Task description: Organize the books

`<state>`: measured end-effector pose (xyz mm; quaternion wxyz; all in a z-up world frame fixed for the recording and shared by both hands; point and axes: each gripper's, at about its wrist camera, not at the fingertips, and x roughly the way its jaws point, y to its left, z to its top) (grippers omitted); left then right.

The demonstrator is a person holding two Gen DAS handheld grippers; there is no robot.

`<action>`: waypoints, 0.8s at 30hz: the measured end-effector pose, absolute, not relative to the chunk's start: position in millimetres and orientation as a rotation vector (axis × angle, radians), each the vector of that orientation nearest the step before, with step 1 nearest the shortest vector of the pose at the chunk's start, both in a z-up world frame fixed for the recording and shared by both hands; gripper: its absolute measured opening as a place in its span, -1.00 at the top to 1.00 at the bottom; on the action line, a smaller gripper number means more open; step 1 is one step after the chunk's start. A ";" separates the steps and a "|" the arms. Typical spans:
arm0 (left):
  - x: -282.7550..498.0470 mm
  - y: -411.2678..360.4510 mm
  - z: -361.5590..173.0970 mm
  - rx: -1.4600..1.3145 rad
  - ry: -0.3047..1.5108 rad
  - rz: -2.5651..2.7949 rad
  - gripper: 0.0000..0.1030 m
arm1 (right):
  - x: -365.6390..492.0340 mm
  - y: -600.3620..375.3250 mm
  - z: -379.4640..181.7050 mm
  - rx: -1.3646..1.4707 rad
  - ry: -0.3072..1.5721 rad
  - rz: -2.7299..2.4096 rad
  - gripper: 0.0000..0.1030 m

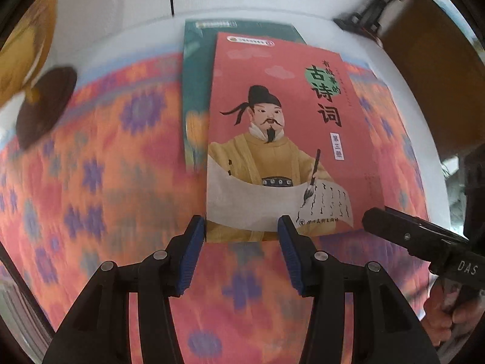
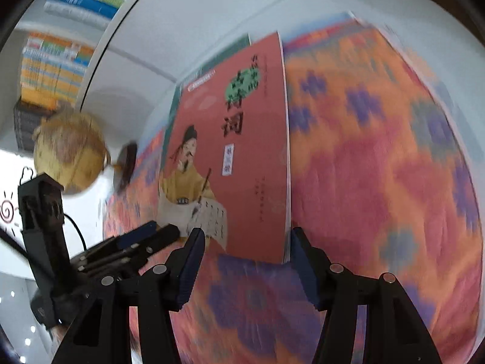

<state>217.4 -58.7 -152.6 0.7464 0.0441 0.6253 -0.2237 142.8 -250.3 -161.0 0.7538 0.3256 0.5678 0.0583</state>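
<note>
The left gripper (image 1: 241, 227) holds its blue-padded fingers (image 1: 194, 236) apart and empty, just at the near edge of the pink book (image 1: 282, 139); the right gripper (image 2: 244, 242) likewise has its fingers (image 2: 194, 248) apart with nothing between them, poised by the book's near right corner. The pink book bears the large characters 古诗词 and a robed man writing with a brush; it lies face up on a green book (image 1: 197, 91), both on the orange floral cloth (image 1: 100, 182) covering the counter (image 1: 127, 21). "DAS" reads on the other gripper's body at the right; a globe (image 2: 71, 154) stands far left.
</note>
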 end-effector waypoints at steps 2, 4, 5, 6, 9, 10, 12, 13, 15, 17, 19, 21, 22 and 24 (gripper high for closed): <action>193.7 -45.4 -151.8 0.094 1.401 -0.535 0.10 | 117.6 -243.2 -161.1 0.729 1.285 0.155 -0.11; 176.0 -35.3 -153.0 0.143 1.429 -0.580 0.09 | 95.1 -237.7 -161.6 0.721 1.334 0.200 -0.11; 174.7 -32.1 -151.9 0.189 1.414 -0.566 0.06 | 89.6 -238.5 -158.0 0.681 1.329 0.189 -0.10; 177.9 -28.3 -151.3 0.230 1.394 -0.537 0.06 | 88.0 -241.8 -153.1 0.634 1.300 0.151 -0.10; 217.8 -16.0 -158.8 0.155 1.419 -0.463 0.06 | 105.7 -264.2 -147.2 0.650 1.199 0.086 -0.10; 231.6 -15.4 -162.6 0.090 1.442 -0.465 0.06 | 118.2 -271.2 -154.7 0.705 1.203 0.102 -0.10; 245.1 -20.6 -165.3 0.028 1.443 -0.476 0.03 | 134.1 -276.9 -167.9 0.726 1.222 0.104 -0.04; 249.5 -24.7 -166.3 0.009 1.436 -0.466 -0.02 | 138.5 -277.8 -168.0 0.724 1.196 0.109 -0.04; 249.4 -29.2 -166.7 -0.012 1.429 -0.447 -0.13 | 142.0 -273.3 -170.4 0.749 1.197 0.138 -0.05; 245.0 -40.4 -168.3 -0.003 1.411 -0.455 -0.13 | 136.8 -261.5 -172.8 0.727 1.197 0.168 -0.06; 230.3 -48.7 -169.8 0.012 1.415 -0.511 -0.17 | 128.2 -245.1 -174.0 0.702 1.201 0.205 -0.06; 212.5 -49.7 -169.0 0.071 1.411 -0.522 -0.19 | 118.7 -231.6 -173.4 0.678 1.210 0.215 -0.06; 206.4 -47.6 -170.7 0.082 1.411 -0.528 -0.19 | 110.2 -225.8 -172.2 0.648 1.217 0.214 -0.06; 188.9 -41.2 -169.8 0.087 1.416 -0.537 -0.19 | 101.2 -214.7 -171.5 0.611 1.237 0.217 -0.07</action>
